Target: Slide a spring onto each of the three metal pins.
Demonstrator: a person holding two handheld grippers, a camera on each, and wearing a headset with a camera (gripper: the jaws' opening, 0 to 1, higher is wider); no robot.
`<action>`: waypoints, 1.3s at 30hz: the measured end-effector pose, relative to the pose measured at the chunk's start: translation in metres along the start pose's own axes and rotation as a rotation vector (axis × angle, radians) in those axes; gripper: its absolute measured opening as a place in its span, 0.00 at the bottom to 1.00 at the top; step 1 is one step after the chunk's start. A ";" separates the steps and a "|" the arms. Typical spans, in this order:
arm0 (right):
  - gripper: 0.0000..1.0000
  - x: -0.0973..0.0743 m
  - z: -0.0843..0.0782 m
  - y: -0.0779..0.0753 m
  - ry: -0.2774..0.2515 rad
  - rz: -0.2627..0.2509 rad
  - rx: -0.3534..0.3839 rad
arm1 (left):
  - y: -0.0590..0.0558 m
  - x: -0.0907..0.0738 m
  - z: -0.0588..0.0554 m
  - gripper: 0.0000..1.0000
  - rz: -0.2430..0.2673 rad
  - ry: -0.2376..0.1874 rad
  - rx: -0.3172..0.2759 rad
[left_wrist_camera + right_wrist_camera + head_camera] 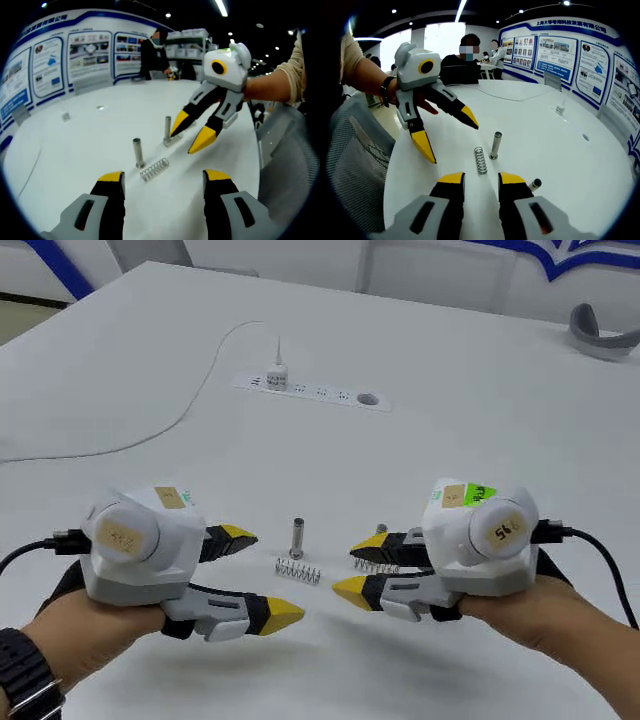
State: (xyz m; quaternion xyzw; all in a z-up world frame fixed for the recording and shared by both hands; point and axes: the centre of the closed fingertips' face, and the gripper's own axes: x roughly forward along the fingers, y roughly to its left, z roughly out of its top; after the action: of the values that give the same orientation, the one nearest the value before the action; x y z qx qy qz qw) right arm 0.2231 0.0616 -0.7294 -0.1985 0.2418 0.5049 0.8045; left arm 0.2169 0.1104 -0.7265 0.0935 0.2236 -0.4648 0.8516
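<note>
A short metal pin (297, 537) stands upright on the white table (450, 430), with a small spring (298, 571) lying flat just in front of it. A second pin (381, 531) peeks out behind my right gripper (355, 566), and a second spring (376, 566) lies by that gripper's yellow tips. My left gripper (262, 575) is open, facing the right one across the spring. The left gripper view has both pins (137, 151) (167, 129) and the spring (154, 169) ahead of its wide jaws. In the right gripper view the spring (480, 160) and pin (495, 145) lie just beyond the open jaws.
A white power strip (310, 392) with a plugged adapter (277, 375) and a thin cable (190, 405) lies at the far side of the table. A grey curved object (600, 335) sits at the far right. A seated person (462, 62) and a mesh chair (360, 150) are in the background.
</note>
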 end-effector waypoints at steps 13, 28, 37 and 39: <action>0.20 0.028 -0.006 -0.005 0.031 0.015 0.052 | -0.001 0.000 -0.003 0.63 0.000 0.001 -0.007; 0.15 0.043 -0.011 -0.002 0.052 0.047 0.078 | 0.000 -0.002 -0.003 0.60 0.005 0.007 -0.001; 0.12 0.041 -0.015 0.001 0.074 0.063 0.067 | -0.002 -0.003 -0.004 0.58 0.007 0.016 0.005; 0.12 0.040 -0.016 0.002 0.081 0.065 0.053 | -0.002 -0.002 -0.005 0.58 0.005 0.020 0.008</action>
State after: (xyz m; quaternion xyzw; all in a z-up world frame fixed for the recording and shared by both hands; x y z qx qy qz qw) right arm 0.2331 0.0822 -0.7658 -0.1894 0.2935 0.5157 0.7823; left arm 0.2124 0.1129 -0.7301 0.1022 0.2300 -0.4627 0.8500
